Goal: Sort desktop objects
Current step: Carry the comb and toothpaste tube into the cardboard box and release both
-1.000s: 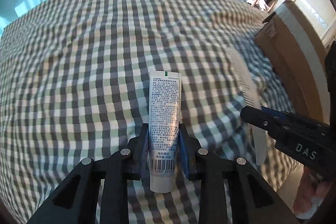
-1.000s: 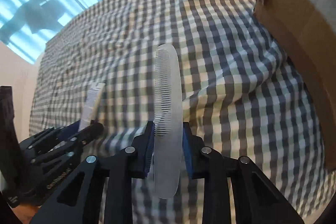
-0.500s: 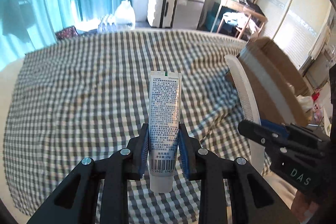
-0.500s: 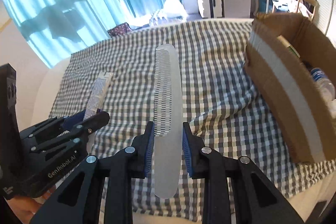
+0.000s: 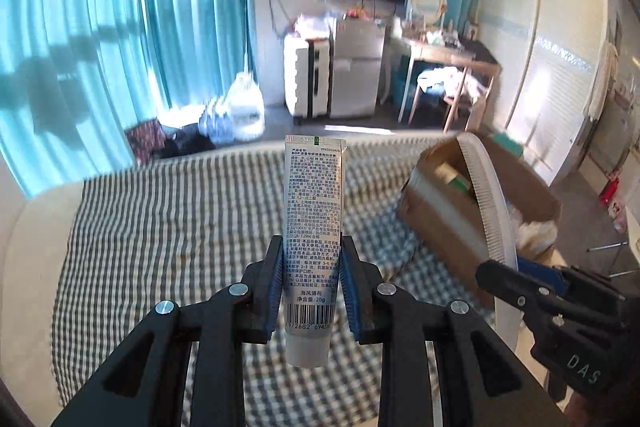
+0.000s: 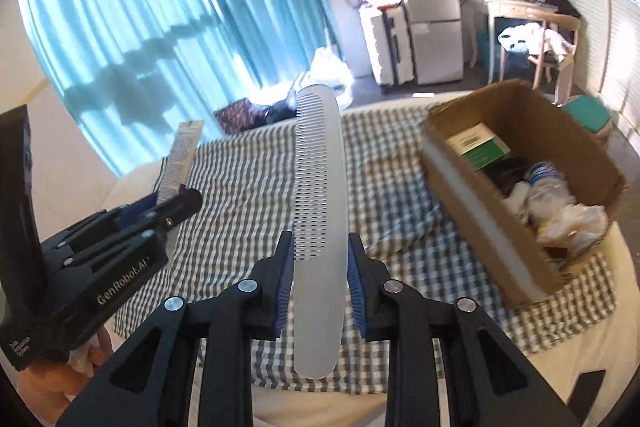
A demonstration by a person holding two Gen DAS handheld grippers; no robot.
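Note:
My left gripper (image 5: 313, 267) is shut on a white toothpaste tube (image 5: 313, 203), which stands upright between the blue pads, high above the checked cloth. My right gripper (image 6: 320, 265) is shut on a long white comb (image 6: 319, 187), teeth to the left. In the left wrist view the right gripper (image 5: 516, 275) and the comb (image 5: 486, 195) show at the right. The right wrist view has the left gripper (image 6: 176, 205) with the tube (image 6: 180, 159) at the left. An open cardboard box (image 6: 496, 215) sits to the right on the cloth.
A grey and white checked cloth (image 6: 248, 195) covers the round table (image 5: 36, 227). The box holds a green and white carton (image 6: 478, 145), a bottle and crumpled wrapping. Beyond are teal curtains (image 5: 100, 47), a white suitcase (image 5: 306, 79), a small fridge and a wooden desk.
Both grippers have risen well above the table with the tube and the comb still held. The views now take in the room and the inside of the box.

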